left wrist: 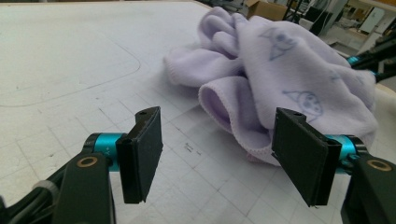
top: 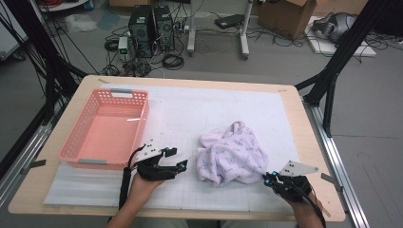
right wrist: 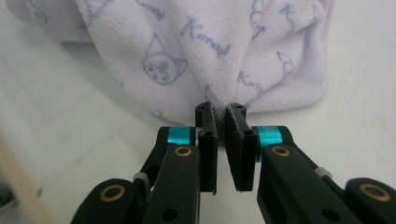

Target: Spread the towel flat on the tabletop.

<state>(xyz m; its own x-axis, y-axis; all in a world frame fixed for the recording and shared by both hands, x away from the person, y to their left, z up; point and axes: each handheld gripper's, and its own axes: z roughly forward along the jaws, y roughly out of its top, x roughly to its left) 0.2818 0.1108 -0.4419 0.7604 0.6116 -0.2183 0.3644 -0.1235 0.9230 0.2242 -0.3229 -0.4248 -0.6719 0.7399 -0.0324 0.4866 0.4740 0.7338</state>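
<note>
A crumpled lilac towel (top: 233,154) with small printed faces lies on the white mat, right of centre. My right gripper (top: 267,180) is at its front right corner, and in the right gripper view the right gripper (right wrist: 221,116) is shut on a pinched fold of the towel (right wrist: 205,51). To the towel's left my left gripper (top: 177,159) rests low over the mat; seen in the left gripper view, this left gripper (left wrist: 219,154) stands open, its jaws wide apart with nothing between them, and the towel (left wrist: 280,70) lies just ahead and to the right.
A pink plastic basket (top: 81,137) stands with nothing in it at the mat's left side. The wooden table edge (top: 313,142) runs close on the right. Bare white mat (top: 190,109) stretches behind the towel. Computers and cables sit on the floor beyond.
</note>
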